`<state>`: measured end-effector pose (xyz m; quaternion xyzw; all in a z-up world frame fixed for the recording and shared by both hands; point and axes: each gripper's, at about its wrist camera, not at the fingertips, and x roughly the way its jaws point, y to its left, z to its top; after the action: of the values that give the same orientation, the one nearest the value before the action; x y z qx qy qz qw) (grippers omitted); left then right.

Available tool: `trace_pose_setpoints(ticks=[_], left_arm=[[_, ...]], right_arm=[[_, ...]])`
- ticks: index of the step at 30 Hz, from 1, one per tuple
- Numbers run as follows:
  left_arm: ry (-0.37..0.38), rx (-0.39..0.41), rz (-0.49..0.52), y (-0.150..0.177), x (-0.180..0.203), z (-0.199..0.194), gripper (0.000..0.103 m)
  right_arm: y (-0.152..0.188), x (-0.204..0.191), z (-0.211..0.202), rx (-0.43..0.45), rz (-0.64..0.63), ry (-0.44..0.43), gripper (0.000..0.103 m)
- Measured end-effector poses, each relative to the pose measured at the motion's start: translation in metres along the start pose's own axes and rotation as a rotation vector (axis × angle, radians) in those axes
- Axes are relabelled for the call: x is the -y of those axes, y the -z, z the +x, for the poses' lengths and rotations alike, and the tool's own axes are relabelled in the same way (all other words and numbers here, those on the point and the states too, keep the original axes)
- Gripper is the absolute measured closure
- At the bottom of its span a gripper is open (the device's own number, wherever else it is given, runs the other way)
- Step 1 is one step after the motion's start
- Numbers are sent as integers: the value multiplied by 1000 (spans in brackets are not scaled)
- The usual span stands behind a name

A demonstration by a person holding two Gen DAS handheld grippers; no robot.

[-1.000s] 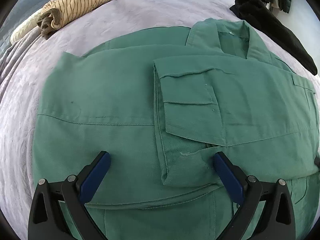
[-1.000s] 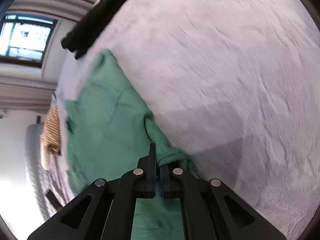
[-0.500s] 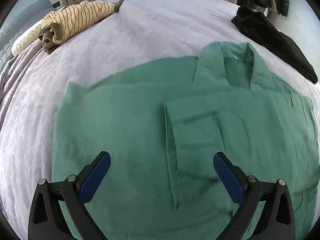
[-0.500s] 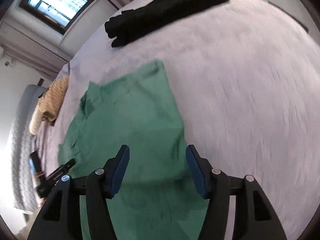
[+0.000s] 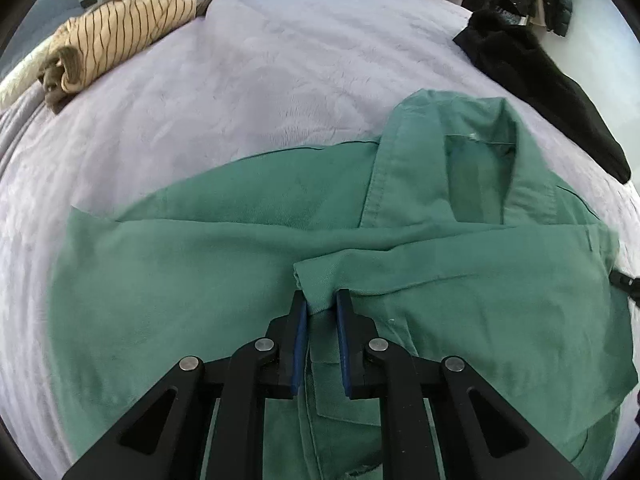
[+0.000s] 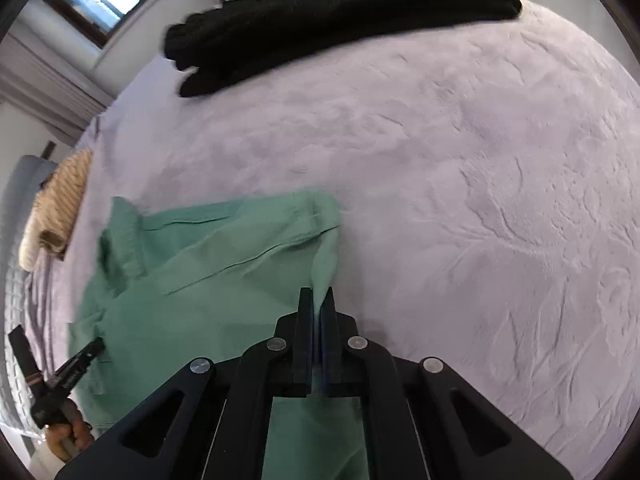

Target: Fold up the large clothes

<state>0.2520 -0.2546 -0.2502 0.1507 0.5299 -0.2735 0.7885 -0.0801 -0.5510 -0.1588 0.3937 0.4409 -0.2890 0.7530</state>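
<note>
Both grippers just closed | left gripper (image 5: 321, 300) – right gripper (image 6: 317, 298) – pinching green jacket (image 5: 200, 280) folds

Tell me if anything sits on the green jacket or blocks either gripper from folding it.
Nothing visible does. The left gripper and right gripper, jaws just closed, already pinch the green jacket; the black garment and striped garment lie apart.

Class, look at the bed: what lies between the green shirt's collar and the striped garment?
Only bare lilac bedspread lies between the green shirt and striped garment, seen in the left wrist view.
</note>
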Motion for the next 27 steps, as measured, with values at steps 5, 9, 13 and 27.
trace_pose_setpoints(ticks=[5, 9, 13, 27], left_arm=[[-41, 17, -7, 2, 5, -10, 87], [-30, 54, 18, 4, -2, -42, 87], [-20, 38, 71, 22, 0, -63, 87], [-108, -59, 68, 94, -9, -80, 86]], right_arm=[[8, 17, -8, 6, 106, -57, 98], [33, 14, -50, 17, 82, -91, 94], [74, 2, -78, -7, 9, -156, 94], [128, 31, -75, -124, 33, -110, 90]])
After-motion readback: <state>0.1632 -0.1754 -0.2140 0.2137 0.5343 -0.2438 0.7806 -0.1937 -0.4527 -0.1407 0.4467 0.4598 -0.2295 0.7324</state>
